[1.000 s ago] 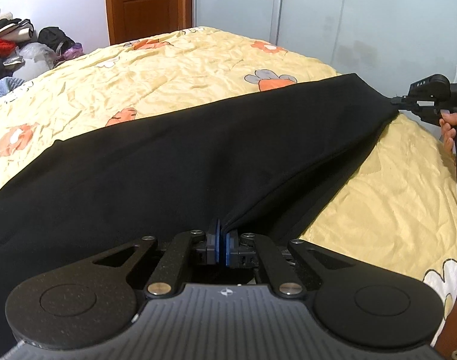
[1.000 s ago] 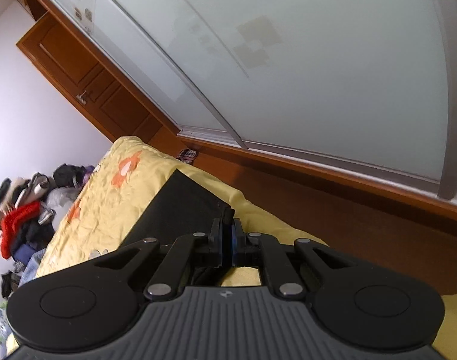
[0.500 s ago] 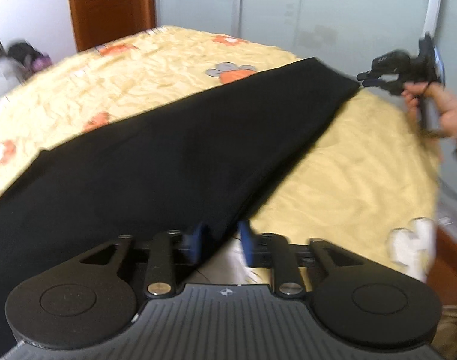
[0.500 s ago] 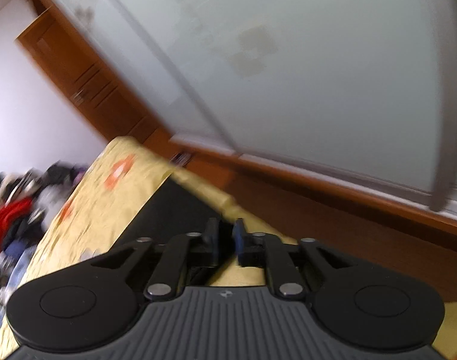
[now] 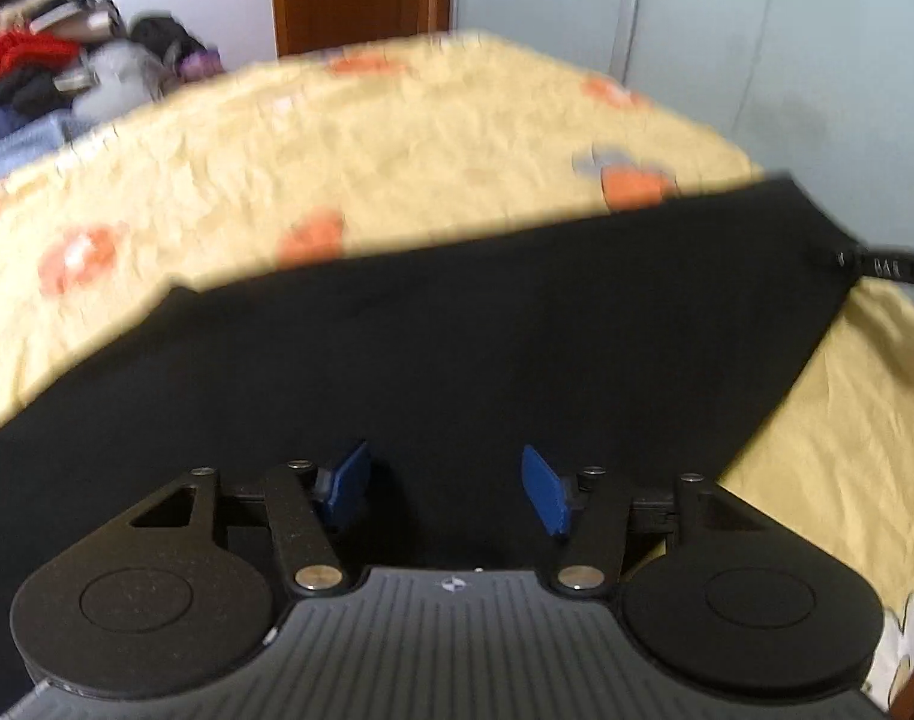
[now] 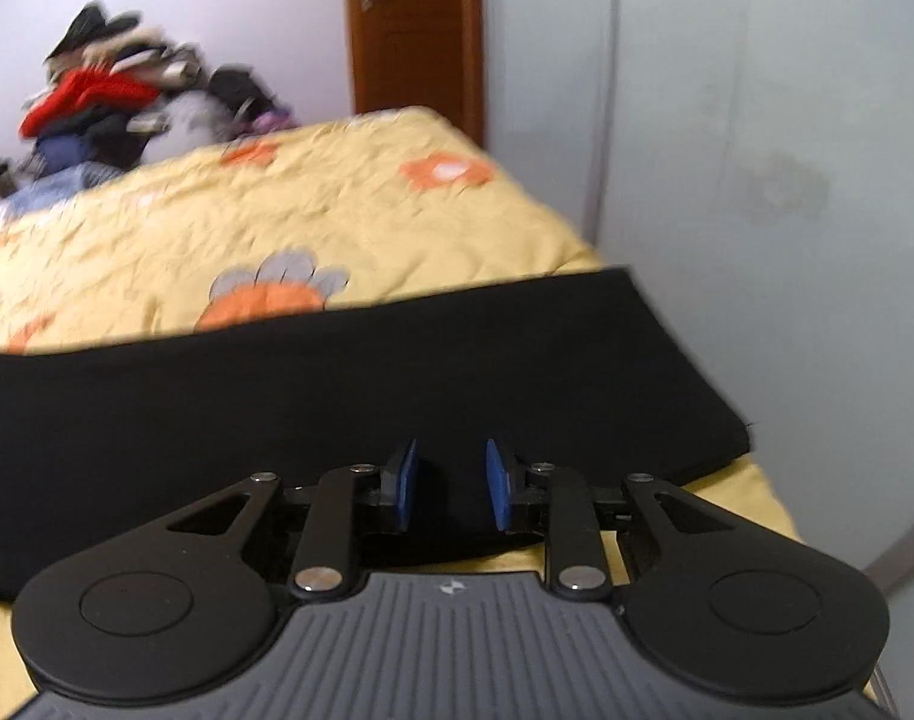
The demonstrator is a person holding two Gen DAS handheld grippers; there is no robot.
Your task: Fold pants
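Note:
Black pants (image 5: pixel 457 336) lie flat as a long band across the yellow flowered bedspread (image 5: pixel 349 138). My left gripper (image 5: pixel 445 489) is open and empty, its blue pads spread wide just over the pants' near edge. My right gripper (image 6: pixel 451 483) is open and empty over the near edge of the pants (image 6: pixel 337 384), close to their right end. In the left wrist view the right gripper (image 5: pixel 877 267) shows at the pants' far right corner.
A pile of clothes (image 6: pixel 115 108) lies beyond the bed at the far left. A wooden door (image 6: pixel 415 24) and pale wardrobe panels (image 6: pixel 757 120) stand behind the bed. The bed's right edge (image 6: pixel 769 498) drops off next to the pants' end.
Both grippers have opened and let go of the pants, which now lie flat on the bed. The right wrist view has swung down from the wardrobe to the bed.

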